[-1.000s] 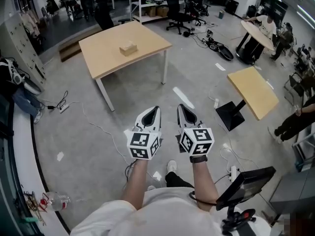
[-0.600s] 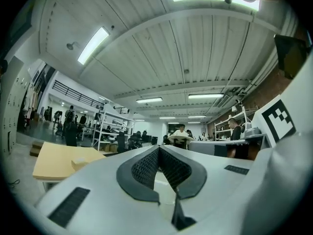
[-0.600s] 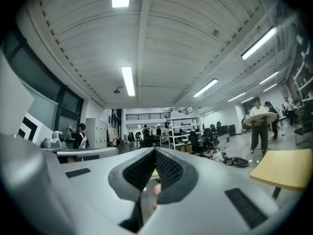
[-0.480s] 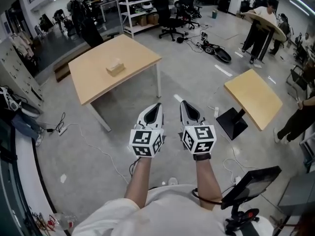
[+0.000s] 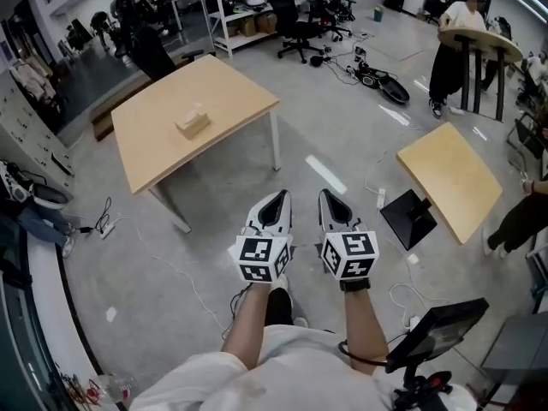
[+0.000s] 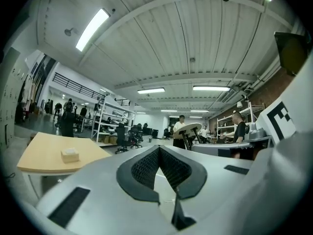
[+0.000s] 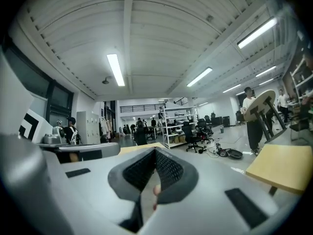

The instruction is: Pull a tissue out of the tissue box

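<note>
Hovering closed, empty: left gripper (image 5: 276,199); right gripper (image 5: 330,197); tissue box (image 5: 193,122) well apart on table (image 5: 231,88)

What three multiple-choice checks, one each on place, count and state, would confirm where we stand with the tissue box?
1. Where is the tissue box?
A) on the big wooden table
B) on the floor
C) on a chair

2. How many things lie on that table?
A) three
B) one
C) none

3. How do the left claw and right claw stand?
A) both open
B) one shut on a tissue
C) both shut, empty

Answers:
1 A: the box sits on the tabletop, far ahead of both claws.
2 B: only the box shows there.
3 C: each gripper view shows the tips meeting with nothing between them.
</note>
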